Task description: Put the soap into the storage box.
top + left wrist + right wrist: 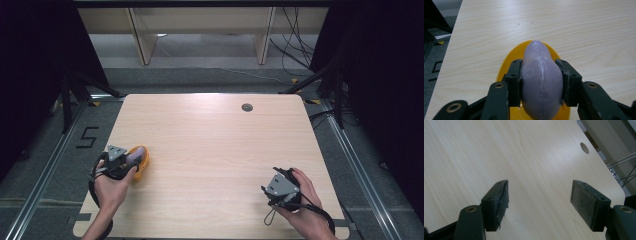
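Observation:
A pale purple rounded bar, like a soap (pixel 541 80), lies on a yellow oval dish (pixel 511 60) near the table's left edge. My left gripper (pixel 541 81) is shut on the purple bar, one black pad pressing each side. From above, the left gripper (pixel 131 161) sits over the yellow dish (pixel 144 159), held by a hand. My right gripper (pixel 539 200) stands open above bare wood with nothing between its pads. In the high view the right gripper (pixel 272 187) rests in a hand near the table's front right.
The light wooden table (pixel 210 150) has a round cable hole (pixel 247 107) near its far edge; the same hole (pixel 584 148) lies ahead of the right gripper. Dark stands, cables and grey floor surround the table.

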Available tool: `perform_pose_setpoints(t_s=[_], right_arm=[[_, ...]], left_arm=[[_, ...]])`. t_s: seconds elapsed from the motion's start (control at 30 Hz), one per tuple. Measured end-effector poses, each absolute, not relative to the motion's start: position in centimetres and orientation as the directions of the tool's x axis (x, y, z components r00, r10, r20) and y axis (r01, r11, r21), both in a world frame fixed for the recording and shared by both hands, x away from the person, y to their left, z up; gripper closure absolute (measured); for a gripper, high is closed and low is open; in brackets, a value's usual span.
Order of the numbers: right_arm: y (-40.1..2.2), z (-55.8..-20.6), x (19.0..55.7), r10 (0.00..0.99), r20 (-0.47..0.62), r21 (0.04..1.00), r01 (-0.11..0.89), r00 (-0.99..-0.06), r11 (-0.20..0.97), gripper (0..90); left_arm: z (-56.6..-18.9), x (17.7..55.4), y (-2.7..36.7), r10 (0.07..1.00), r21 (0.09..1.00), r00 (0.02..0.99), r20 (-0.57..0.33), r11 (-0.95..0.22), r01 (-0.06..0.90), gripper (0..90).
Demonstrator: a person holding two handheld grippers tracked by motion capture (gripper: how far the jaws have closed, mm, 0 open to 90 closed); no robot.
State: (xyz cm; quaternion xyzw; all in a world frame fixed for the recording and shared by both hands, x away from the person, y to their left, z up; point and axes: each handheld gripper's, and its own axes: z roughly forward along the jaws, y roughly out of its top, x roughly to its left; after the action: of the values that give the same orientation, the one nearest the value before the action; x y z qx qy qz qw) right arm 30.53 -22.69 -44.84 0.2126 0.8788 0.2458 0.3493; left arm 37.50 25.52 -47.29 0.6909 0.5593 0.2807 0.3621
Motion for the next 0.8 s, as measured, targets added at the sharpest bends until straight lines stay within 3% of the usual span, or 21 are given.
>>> perform_pose_setpoints(t_s=[0.5,0.57,0.8], right_arm=[[-22.71,-44.82,30.53,0.541,-0.513,0.581,0.195,-0.666,0.79,31.6],[-22.71,-44.83,30.54,0.542,-0.513,0.581,0.195,-0.666,0.79,31.6],[-22.66,-44.86,30.43,0.553,-0.505,0.583,0.211,-0.662,0.784,31.6]], left_arm=[[-47.91,37.29,25.69,0.971,0.773,0.241,-0.007,-0.147,0.617,58.2],[-47.87,37.27,25.94,0.964,0.748,0.266,0.023,-0.192,0.635,58.0],[-47.4,37.13,25.82,0.968,0.77,0.252,0.017,-0.173,0.613,55.8]])
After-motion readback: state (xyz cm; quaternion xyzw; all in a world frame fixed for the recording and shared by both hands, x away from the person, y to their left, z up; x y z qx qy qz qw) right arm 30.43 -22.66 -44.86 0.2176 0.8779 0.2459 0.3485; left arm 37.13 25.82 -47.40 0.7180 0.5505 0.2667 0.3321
